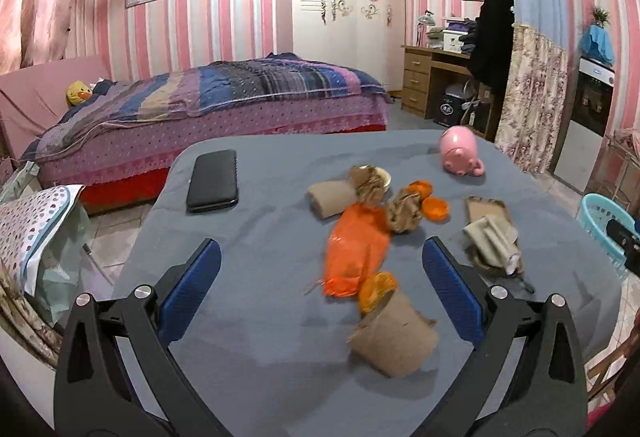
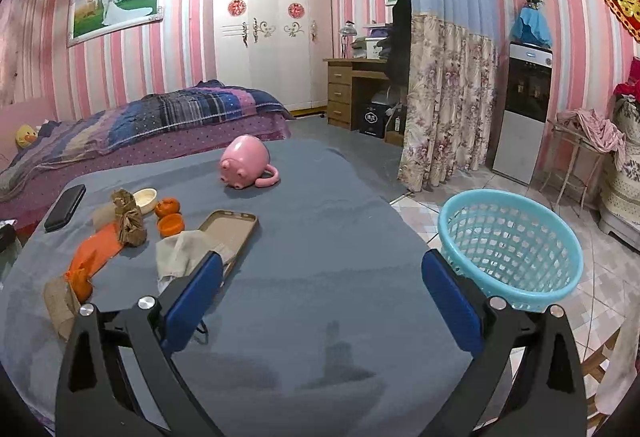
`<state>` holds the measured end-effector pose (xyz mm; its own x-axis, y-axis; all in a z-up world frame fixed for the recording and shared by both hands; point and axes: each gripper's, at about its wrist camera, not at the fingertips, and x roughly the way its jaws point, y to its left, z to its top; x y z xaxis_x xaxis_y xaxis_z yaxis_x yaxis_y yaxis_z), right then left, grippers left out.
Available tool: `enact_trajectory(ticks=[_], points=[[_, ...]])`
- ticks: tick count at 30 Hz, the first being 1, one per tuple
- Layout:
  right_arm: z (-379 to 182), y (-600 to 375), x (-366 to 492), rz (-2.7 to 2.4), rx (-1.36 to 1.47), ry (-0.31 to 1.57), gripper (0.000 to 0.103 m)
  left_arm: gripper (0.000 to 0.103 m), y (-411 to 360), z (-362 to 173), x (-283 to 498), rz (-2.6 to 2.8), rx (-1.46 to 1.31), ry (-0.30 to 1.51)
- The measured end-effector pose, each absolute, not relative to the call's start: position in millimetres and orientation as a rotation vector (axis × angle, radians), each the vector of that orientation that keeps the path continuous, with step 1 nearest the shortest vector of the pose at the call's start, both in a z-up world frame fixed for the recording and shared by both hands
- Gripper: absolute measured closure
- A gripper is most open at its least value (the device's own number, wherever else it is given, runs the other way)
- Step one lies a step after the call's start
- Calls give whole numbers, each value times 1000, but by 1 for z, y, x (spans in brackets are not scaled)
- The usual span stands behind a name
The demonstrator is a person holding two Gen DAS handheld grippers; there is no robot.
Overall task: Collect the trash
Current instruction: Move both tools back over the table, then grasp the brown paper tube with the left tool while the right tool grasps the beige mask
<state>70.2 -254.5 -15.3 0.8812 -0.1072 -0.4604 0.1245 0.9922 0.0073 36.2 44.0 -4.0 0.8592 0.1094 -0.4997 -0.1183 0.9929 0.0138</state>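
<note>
No readable labels. My left fingers [image 1: 320,269] and right fingers [image 2: 320,279] spread empty; one orange bag [image 1: 356,249] at twelve o'clock, one basket [image 2: 510,243] at two.

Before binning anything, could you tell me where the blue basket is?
The blue basket stands on the floor off the table's right edge in the right wrist view.
</note>
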Motion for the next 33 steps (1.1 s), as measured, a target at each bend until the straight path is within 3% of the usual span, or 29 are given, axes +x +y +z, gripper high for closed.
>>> enact_trajectory(ticks=[22,24,26,27,33], points=[[-40,-234,83,-83,-34,554,6,7,10,-84,46,-106,-15,682],[-42,-233,84,-81,-40,560,6,14,7,-87,46,-125,-3,685],[-44,-231,85,-78,-49,567,6,33,3,-89,46,-145,19,691],[-44,-231,86,-77,-50,568,6,37,2,-90,46,-148,24,694],[-46,-224,91,-58,-62,571,6,47,3,-81,44,-167,21,660]])
